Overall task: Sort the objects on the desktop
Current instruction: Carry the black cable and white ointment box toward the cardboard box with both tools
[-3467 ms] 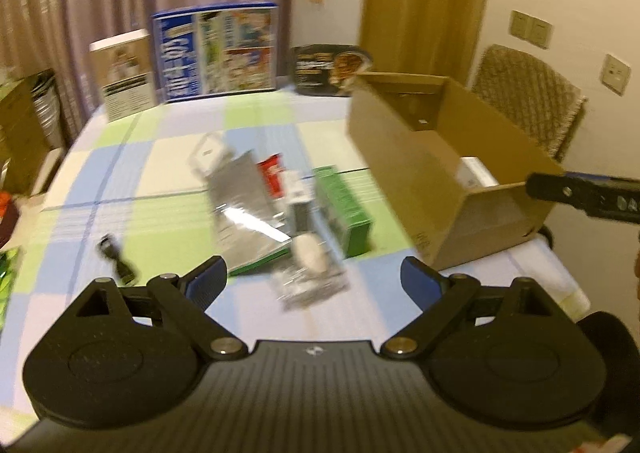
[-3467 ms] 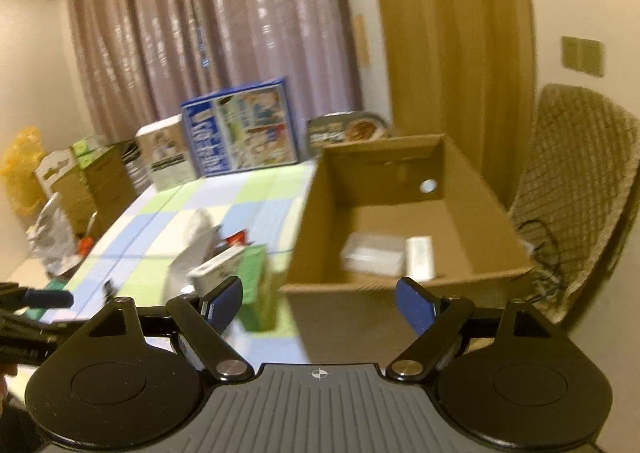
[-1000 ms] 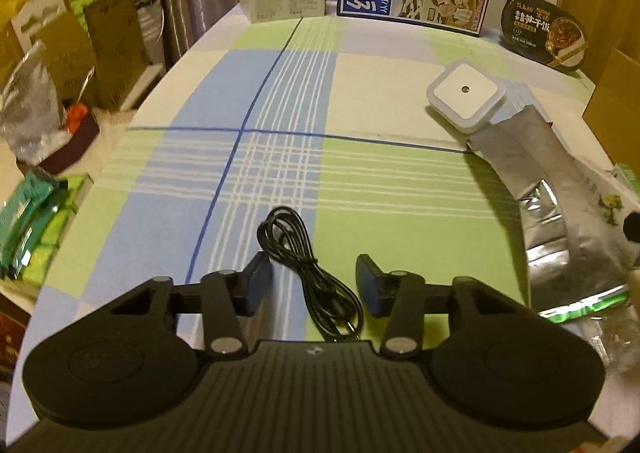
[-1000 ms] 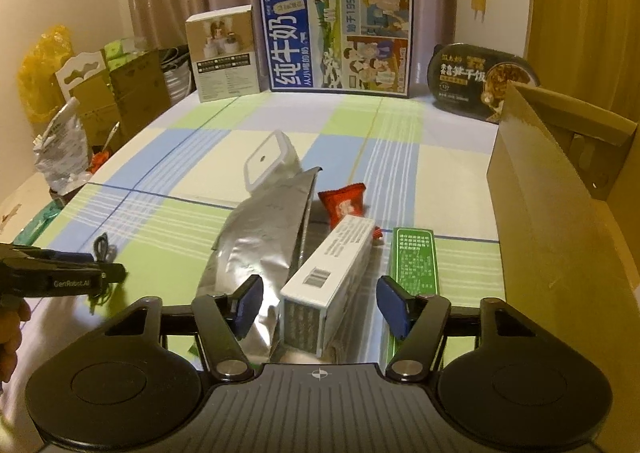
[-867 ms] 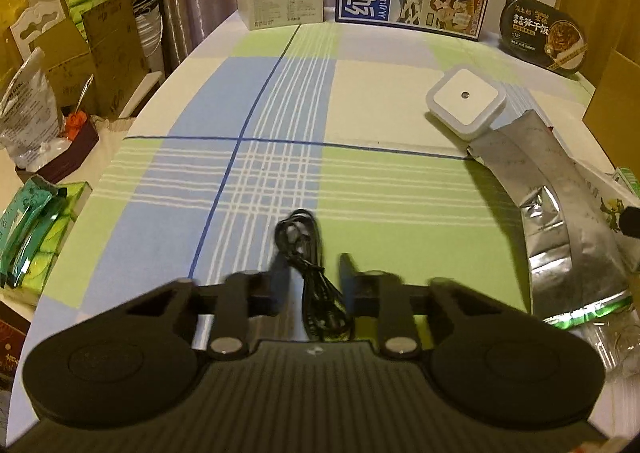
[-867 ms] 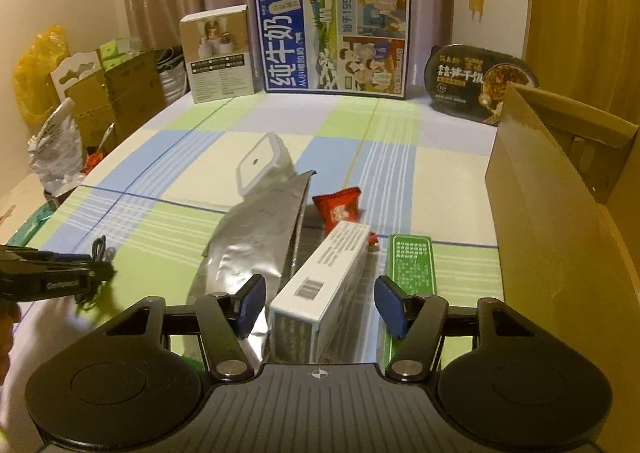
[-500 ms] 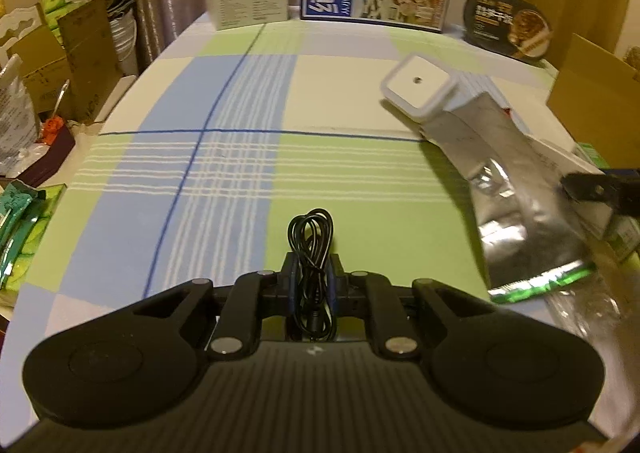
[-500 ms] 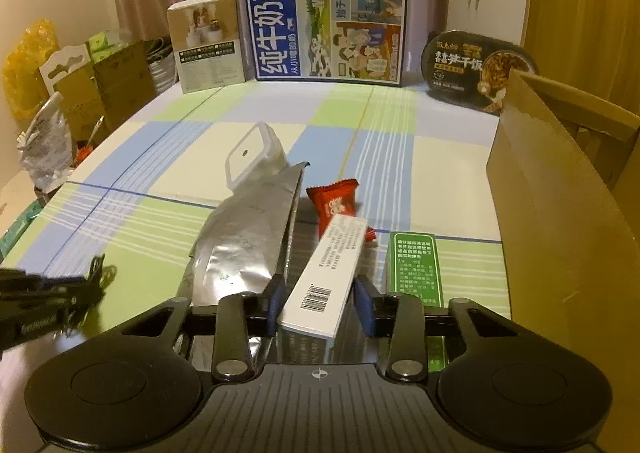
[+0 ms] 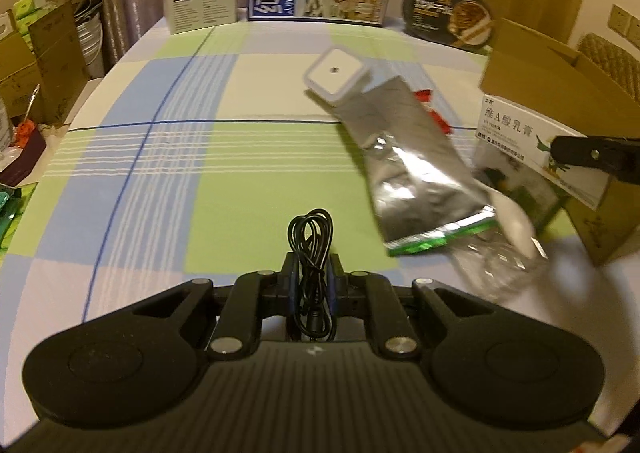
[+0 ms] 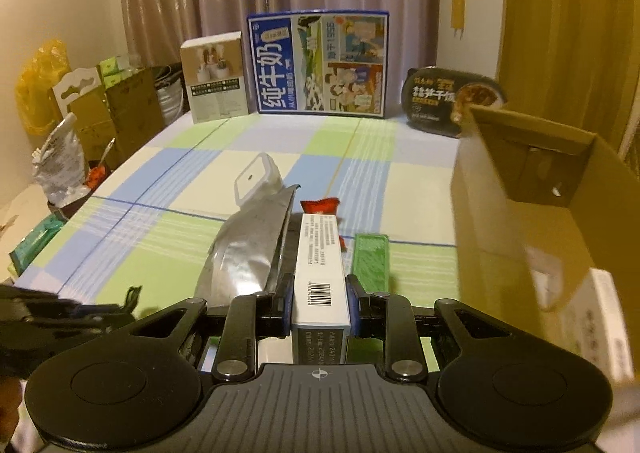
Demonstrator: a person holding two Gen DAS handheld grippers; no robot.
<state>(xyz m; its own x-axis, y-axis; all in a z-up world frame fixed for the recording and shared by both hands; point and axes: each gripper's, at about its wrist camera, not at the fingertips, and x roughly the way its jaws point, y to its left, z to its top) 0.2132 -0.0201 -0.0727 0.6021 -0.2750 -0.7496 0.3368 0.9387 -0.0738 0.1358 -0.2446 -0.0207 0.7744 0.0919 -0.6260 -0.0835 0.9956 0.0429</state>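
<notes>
We hold a light, floppy black cable [image 9: 311, 249], bundled, pinched mid-coil in the left gripper [image 9: 311, 281] jaws; the stiff, light white carton [image 10: 321, 273] sits clamped across its narrow sides in the right gripper [image 10: 320, 305], above the desk [image 9: 200, 173], cardboard box [image 10: 520, 221] right.

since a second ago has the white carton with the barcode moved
Yes. The white carton, then lying flat beside the green box between open fingers, is now clamped in the right gripper and raised off the tablecloth.
</notes>
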